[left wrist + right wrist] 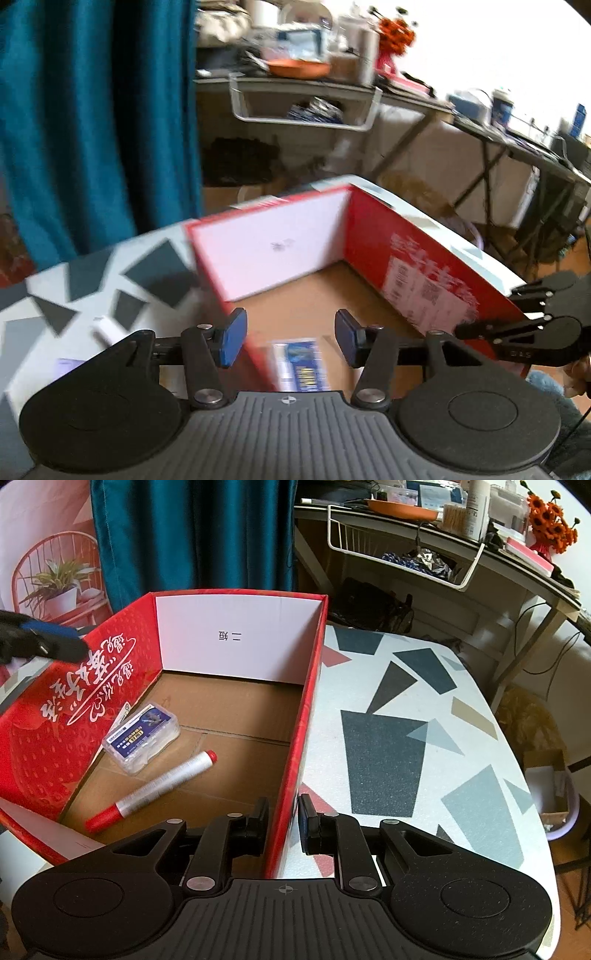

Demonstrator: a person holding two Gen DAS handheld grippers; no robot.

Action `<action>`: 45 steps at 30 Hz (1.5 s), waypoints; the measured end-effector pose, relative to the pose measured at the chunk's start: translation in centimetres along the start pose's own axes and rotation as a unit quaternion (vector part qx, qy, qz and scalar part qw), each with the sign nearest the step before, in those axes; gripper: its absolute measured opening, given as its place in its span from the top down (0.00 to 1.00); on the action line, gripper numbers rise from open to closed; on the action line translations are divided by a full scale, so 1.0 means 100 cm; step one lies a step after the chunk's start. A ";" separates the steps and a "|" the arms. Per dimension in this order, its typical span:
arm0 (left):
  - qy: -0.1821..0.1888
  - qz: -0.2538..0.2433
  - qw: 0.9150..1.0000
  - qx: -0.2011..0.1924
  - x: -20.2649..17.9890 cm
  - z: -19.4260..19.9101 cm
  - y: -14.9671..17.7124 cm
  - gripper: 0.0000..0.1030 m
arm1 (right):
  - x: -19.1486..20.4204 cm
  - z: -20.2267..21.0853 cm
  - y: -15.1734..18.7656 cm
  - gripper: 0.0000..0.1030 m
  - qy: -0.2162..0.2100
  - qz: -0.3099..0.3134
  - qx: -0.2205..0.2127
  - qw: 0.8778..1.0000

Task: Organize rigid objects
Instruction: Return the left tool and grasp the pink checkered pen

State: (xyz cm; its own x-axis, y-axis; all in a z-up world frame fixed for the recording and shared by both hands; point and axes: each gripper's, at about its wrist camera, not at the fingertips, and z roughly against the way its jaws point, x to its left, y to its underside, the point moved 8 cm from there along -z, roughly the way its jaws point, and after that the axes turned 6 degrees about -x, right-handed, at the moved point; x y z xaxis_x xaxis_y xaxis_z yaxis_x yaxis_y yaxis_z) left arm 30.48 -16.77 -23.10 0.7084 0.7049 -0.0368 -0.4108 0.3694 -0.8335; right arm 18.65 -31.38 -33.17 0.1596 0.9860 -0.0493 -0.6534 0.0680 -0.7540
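Observation:
A red cardboard box (310,686) stands open on the patterned table (406,701). Inside lie a clear plastic case with a blue label (142,736) and a silver marker with red ends (155,788). My right gripper (282,825) is shut on the box's right wall, one finger inside and one outside. My left gripper (290,338) is open and empty above the box's left wall (218,280), with the case (301,365) below it. The left gripper's tip (44,638) shows over the box's left wall in the right wrist view. The right gripper (535,328) shows at the box's far wall.
A small white object (107,330) lies on the table left of the box. A teal curtain (192,535) hangs behind. A cluttered shelf with a white wire basket (402,550) and orange flowers (550,520) stands behind the table.

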 end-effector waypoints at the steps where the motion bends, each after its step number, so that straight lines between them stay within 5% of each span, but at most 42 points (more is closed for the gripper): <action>1: -0.012 0.007 1.000 -0.004 0.009 0.006 0.000 0.46 | 0.000 0.000 0.000 0.84 0.000 0.000 0.000 1.000; 10: -0.095 0.113 0.988 0.035 0.077 0.025 0.068 0.45 | 0.000 0.000 0.000 0.83 -0.001 -0.001 0.000 1.000; 18: -0.121 0.147 0.980 0.057 0.089 0.026 0.105 0.70 | -0.001 -0.001 0.001 0.82 -0.003 -0.004 0.001 1.000; 45: -0.151 0.095 0.979 0.097 0.060 -0.031 0.122 0.75 | -0.002 0.005 0.004 0.88 0.014 -0.023 -0.017 0.999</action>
State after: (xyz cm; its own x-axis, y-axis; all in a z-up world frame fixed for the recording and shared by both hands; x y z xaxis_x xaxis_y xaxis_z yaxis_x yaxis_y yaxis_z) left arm 31.49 -9.97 -35.23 0.4182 0.9083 0.0074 -0.6416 0.3012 -0.7054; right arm 18.03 -31.53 -33.12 0.2099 0.9772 -0.0321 -0.6190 0.1074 -0.7780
